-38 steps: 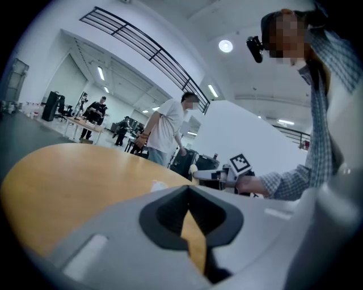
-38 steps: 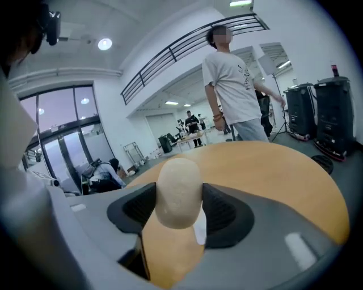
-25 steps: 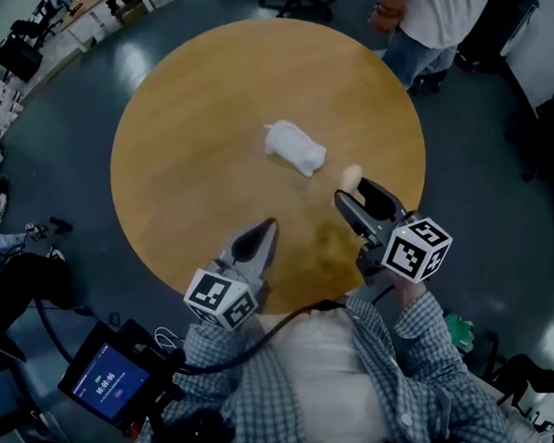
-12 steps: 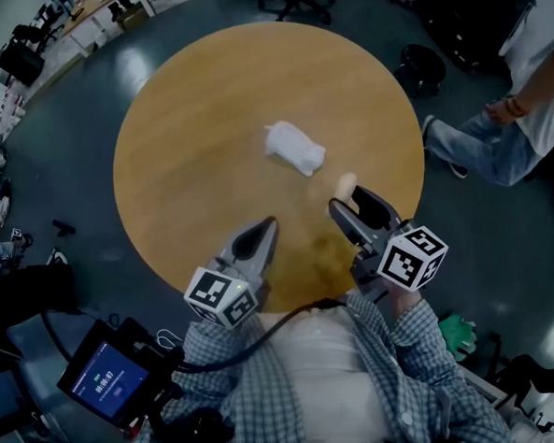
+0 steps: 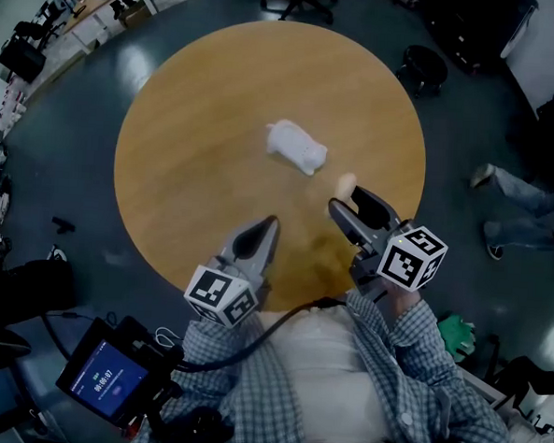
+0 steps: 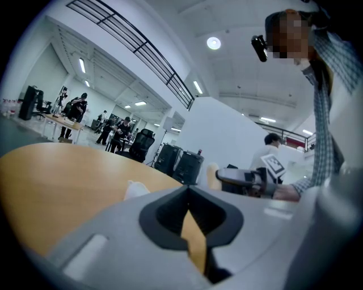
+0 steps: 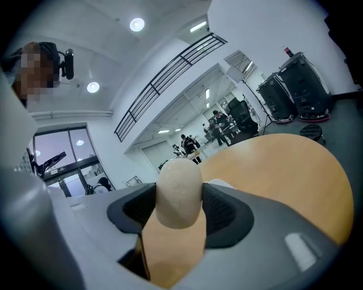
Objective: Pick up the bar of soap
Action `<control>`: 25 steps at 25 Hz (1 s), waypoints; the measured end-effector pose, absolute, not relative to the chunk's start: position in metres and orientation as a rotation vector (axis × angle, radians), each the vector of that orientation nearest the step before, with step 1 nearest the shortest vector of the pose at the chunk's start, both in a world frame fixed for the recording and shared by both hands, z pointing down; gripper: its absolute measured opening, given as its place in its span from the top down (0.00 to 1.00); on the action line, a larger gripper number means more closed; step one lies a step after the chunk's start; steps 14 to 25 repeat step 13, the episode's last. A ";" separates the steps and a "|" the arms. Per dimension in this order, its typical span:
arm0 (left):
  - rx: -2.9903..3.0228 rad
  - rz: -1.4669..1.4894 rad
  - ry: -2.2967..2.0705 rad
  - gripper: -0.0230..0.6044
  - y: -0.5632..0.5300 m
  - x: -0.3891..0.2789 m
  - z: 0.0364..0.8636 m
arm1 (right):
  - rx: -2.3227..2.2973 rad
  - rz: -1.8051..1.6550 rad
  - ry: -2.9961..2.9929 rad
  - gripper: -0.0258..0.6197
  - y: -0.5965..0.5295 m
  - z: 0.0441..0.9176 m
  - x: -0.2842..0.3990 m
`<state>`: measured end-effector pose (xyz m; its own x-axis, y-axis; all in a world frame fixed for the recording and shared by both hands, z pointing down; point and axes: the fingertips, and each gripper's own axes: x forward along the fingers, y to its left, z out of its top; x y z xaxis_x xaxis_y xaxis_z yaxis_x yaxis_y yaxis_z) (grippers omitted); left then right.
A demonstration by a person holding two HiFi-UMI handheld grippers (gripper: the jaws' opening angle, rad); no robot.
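The cream oval bar of soap (image 7: pixel 178 192) is pinched between the jaws of my right gripper (image 7: pixel 179 201), held above the round wooden table (image 5: pixel 218 119). From the head view the soap (image 5: pixel 348 184) shows at the tip of the right gripper (image 5: pixel 349 203), over the table's right front part. My left gripper (image 5: pixel 268 229) hovers over the front edge with its jaws together and nothing between them (image 6: pixel 190 190). A crumpled white cloth (image 5: pixel 295 146) lies near the table's middle, beyond both grippers.
A person's legs (image 5: pixel 526 198) show on the floor at the right. A black stool (image 5: pixel 423 63) stands past the table's far right edge. A device with a lit screen (image 5: pixel 108 376) hangs at my lower left. Desks and bags (image 5: pixel 25 51) line the far left.
Both grippers have stayed nearly still, the right one keeping the soap. The person on the floor has walked from the far side round to the right.
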<state>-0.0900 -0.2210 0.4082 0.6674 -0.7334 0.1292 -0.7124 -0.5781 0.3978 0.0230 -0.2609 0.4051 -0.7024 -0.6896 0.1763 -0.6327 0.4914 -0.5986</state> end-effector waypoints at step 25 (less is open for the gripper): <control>2.466 -0.067 -1.128 0.97 -0.222 -0.084 0.406 | -1.154 -1.019 2.638 0.55 -0.261 0.402 0.027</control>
